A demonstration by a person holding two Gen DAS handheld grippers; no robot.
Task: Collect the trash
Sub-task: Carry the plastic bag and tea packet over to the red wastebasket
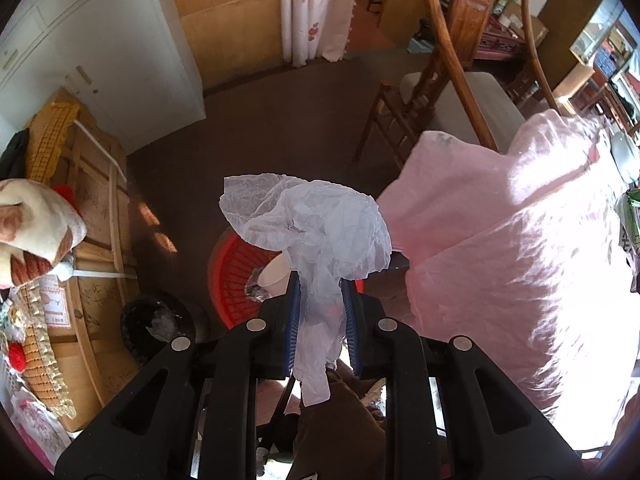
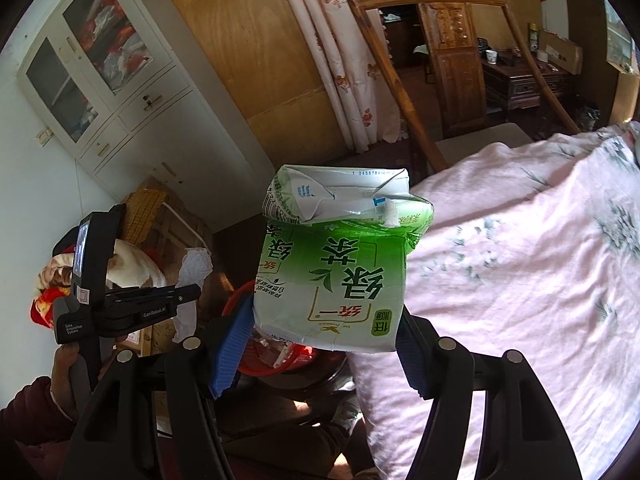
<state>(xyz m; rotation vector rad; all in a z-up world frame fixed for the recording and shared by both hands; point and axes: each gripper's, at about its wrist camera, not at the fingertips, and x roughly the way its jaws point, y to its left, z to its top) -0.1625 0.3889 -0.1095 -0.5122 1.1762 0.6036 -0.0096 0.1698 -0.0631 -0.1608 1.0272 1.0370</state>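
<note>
Left tongs [image 1: 320, 300] pinch a crumpled tissue [image 1: 312, 224] hiding the red basket [image 1: 232, 276]; right tongs [image 2: 324, 320] clamp a carton [image 2: 336, 264].

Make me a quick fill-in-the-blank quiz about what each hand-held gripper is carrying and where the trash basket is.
1. The left hand-held gripper is shut on a crumpled white ____.
2. The right hand-held gripper holds a green tea ____.
3. The basket below the left hand-held gripper is coloured ____.
4. The cloth to the right of both grippers is coloured ____.

Missing words: plastic bag; carton; red; pink.
</note>
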